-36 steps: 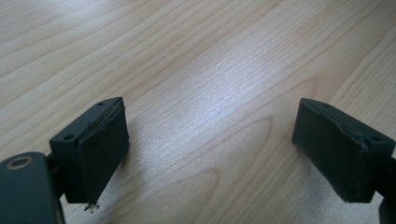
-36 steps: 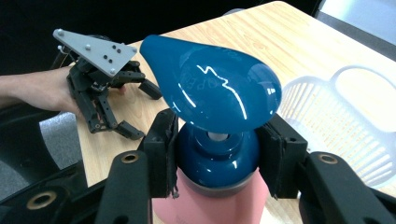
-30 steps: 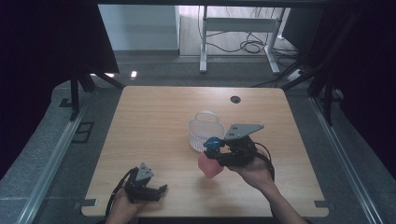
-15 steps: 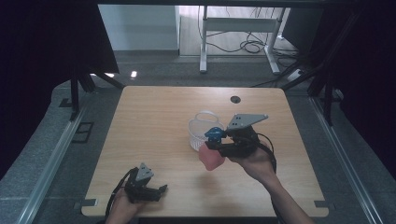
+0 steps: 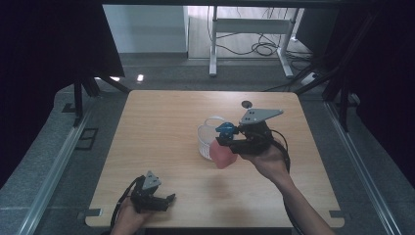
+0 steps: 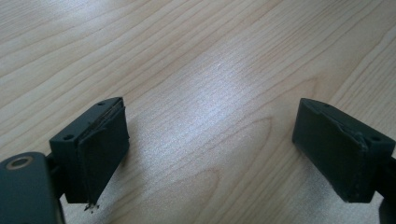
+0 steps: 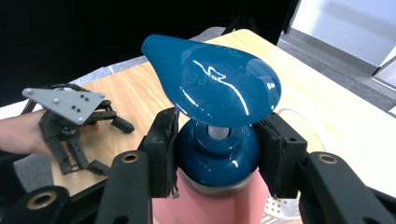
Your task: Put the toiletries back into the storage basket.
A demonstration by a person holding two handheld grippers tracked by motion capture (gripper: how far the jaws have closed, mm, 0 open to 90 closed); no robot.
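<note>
The right tongs (image 5: 226,140) are held above the middle of the wooden worktop (image 5: 161,122), a little to the right side; their two black jaws are closed on the dark blue collar of a pump bottle (image 7: 215,154), one jaw at each side of it; in the right gripper view the collar sits tightly between the pads, and the glossy blue pump head spreads wide above them. The body of the bottle is pink, and in the high view it hangs under the tongs, lifted from the worktop and leaning a little; its lower part is seen in front of a white basket (image 5: 208,139). This basket stands on the worktop just beside the bottle, on the far left side of it; whether the bottle touches the basket I cannot tell. A grey three-cornered plate sits on top of the right tongs, and a black cable trails from them along the person's forearm.

The left tongs (image 5: 164,200) are low at the near left edge of the worktop, in the person's left hand (image 5: 128,218), well apart from the bottle; in the left gripper view their jaws stand wide apart with nothing between them, only bare wood grain close under them. A small dark round spot (image 5: 246,104) lies on the far part of the worktop, behind the right tongs.
</note>
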